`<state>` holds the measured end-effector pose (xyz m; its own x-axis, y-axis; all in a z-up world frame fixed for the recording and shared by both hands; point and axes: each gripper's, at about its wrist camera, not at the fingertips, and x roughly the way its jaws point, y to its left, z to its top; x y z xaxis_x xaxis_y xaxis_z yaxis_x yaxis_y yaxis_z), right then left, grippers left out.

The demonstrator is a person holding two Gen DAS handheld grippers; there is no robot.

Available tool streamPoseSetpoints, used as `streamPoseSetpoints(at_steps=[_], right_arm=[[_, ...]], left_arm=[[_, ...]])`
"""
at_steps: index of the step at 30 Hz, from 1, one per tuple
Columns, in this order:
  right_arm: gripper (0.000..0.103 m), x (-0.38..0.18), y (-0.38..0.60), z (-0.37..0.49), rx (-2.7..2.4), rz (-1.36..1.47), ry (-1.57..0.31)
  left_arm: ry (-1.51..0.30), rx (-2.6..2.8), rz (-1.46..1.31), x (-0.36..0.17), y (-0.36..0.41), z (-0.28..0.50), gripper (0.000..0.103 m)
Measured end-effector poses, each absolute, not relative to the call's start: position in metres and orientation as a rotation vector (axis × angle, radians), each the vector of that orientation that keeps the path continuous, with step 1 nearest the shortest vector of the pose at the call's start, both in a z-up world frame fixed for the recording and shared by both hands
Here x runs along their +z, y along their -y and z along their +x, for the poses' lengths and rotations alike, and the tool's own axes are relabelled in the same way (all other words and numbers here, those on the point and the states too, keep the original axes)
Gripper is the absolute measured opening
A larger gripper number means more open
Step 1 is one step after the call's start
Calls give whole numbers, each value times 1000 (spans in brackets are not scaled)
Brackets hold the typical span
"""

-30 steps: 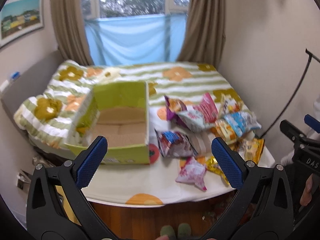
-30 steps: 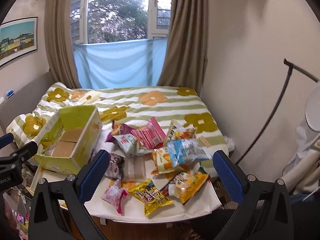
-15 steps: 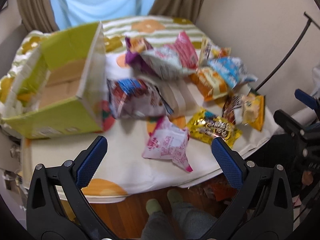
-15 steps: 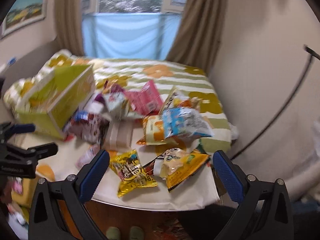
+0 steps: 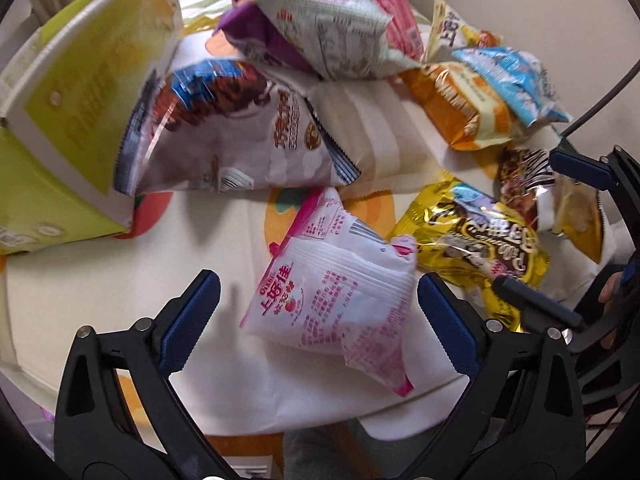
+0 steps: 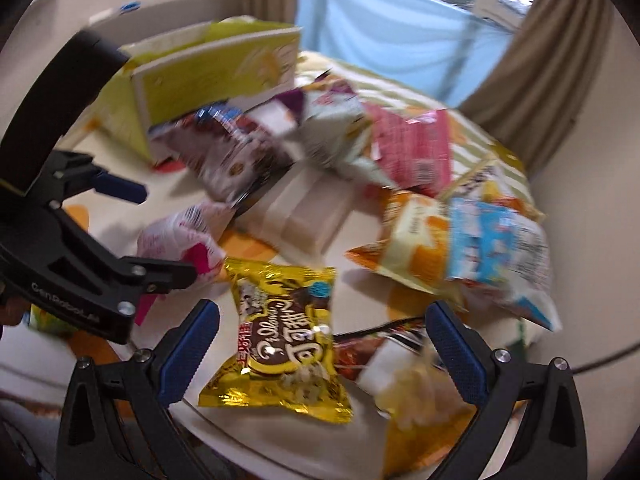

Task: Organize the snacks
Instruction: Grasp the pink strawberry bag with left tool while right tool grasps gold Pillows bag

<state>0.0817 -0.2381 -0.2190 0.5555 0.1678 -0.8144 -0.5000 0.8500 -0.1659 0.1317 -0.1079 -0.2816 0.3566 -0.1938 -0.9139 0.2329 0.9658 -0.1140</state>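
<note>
Both hand-held grippers lowered | left hand-held gripper [image 5: 318,316] closing, straddling crinkly pink-white packet [image 5: 336,300]

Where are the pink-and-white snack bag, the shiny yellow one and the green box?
pink-and-white bag [image 5: 332,300]: left wrist view, its printed face.
yellow bag [image 6: 286,338]: right wrist view, its middle.
green box [image 5: 84,92]: left wrist view, its side wall.

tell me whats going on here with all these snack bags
A person is sorting snacks on a bed, with a hand-held gripper in each hand. The left hand-held gripper is open around a pink and white snack bag, its jaws having just been closing, not yet pressing it. The right hand-held gripper is open over a yellow snack bag. Nothing is held yet. A green cardboard box stands beside the pile.
</note>
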Motion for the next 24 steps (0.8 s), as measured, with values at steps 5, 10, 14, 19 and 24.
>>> streamPoseSetpoints(at_steps=[5, 10, 14, 19, 24], right_arm=[[95, -240, 229, 92, 484, -427, -965], [88, -254, 223, 99, 513, -467, -1006], [86, -260, 218, 100, 527, -491, -1016], [74, -273, 203, 107, 532, -570, -1033], [66, -282, 192, 112, 532, -601, -1051]], left_arm=[[-1216, -290, 19, -296, 110, 136, 79], [-1213, -274, 42, -298, 107, 133, 64], [-1210, -281, 28, -298, 98, 129, 58], [-1215, -277, 21, -293, 93, 127, 54], [-1221, -258, 4, -292, 93, 120, 54]])
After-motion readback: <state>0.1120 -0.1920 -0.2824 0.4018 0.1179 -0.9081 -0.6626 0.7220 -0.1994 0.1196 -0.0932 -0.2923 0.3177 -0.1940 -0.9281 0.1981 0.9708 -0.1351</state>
